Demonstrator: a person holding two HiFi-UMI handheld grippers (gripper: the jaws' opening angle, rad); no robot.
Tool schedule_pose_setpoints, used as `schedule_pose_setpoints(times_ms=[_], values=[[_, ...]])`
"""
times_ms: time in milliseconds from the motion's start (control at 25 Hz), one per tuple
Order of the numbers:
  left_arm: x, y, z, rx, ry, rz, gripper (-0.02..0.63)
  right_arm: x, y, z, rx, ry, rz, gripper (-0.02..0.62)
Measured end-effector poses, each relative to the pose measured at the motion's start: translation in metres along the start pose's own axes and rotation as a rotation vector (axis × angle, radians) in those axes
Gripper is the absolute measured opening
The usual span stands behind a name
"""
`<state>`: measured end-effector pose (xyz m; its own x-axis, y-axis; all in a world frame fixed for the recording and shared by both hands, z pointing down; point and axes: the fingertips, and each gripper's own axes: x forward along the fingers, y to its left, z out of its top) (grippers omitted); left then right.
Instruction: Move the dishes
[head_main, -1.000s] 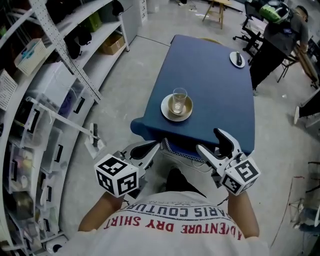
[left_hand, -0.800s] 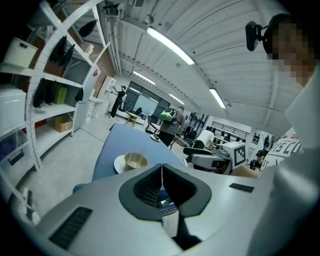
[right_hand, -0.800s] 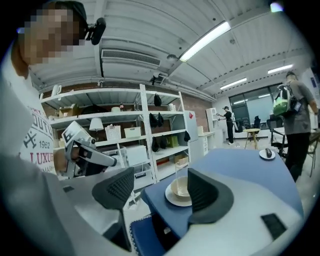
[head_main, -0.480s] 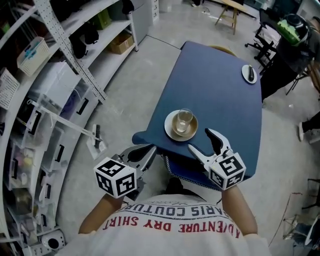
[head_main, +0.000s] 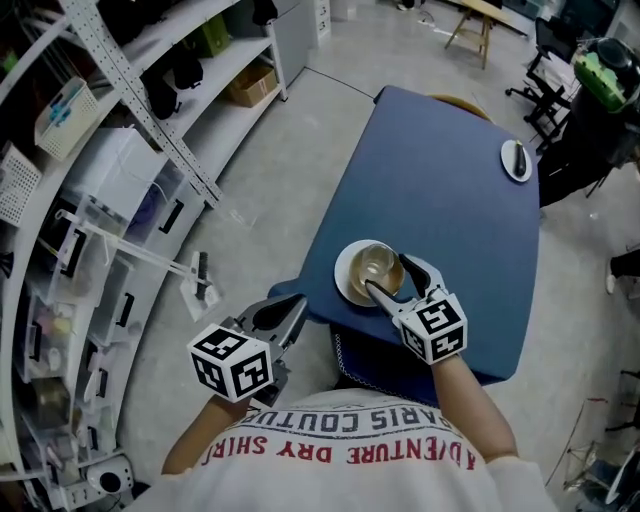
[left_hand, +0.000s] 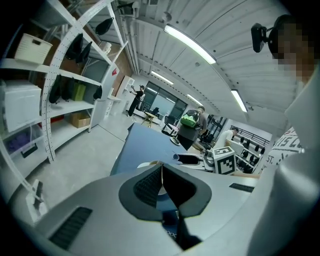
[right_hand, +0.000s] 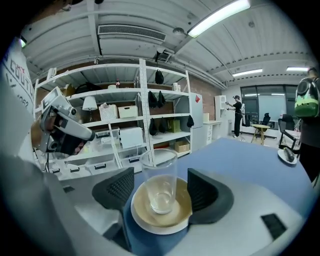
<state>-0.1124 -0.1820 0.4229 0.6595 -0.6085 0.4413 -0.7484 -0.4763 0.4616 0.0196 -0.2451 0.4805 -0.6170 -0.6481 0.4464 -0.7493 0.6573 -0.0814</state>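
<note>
A clear drinking glass (head_main: 376, 266) stands upright on a cream saucer (head_main: 346, 277) near the front left corner of the blue table (head_main: 440, 190). My right gripper (head_main: 393, 277) is open, one jaw on each side of the glass and both apart from it. In the right gripper view the glass (right_hand: 159, 175) stands between the dark pads (right_hand: 117, 188), over the saucer (right_hand: 150, 224). My left gripper (head_main: 289, 312) hangs shut and empty beside the table's near corner, below table height. In the left gripper view its pads (left_hand: 150, 186) meet.
A small white plate (head_main: 515, 160) with a dark object lies at the table's far right corner. Metal shelving (head_main: 120, 150) with bins and boxes runs along the left. A wooden stool (head_main: 480, 25) and office chairs stand beyond the table.
My right gripper has moved forward over the table edge until its open jaws straddle the glass. The left gripper has hardly moved.
</note>
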Motion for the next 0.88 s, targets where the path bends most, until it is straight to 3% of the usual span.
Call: schedule_pose_setpoints(times_ms=[520, 880], values=[[0.000, 0.037, 0.004, -0.092, -0.041, 0.083, 0.029, 0.039, 0.003, 0.000, -0.051, 0.004, 0.047, 0.303], [-0.008, 0.039, 0.004, -0.098, -0.052, 0.098, 0.029, 0.039, 0.005, 0.002, -0.078, 0.023, 0.040, 0.287]])
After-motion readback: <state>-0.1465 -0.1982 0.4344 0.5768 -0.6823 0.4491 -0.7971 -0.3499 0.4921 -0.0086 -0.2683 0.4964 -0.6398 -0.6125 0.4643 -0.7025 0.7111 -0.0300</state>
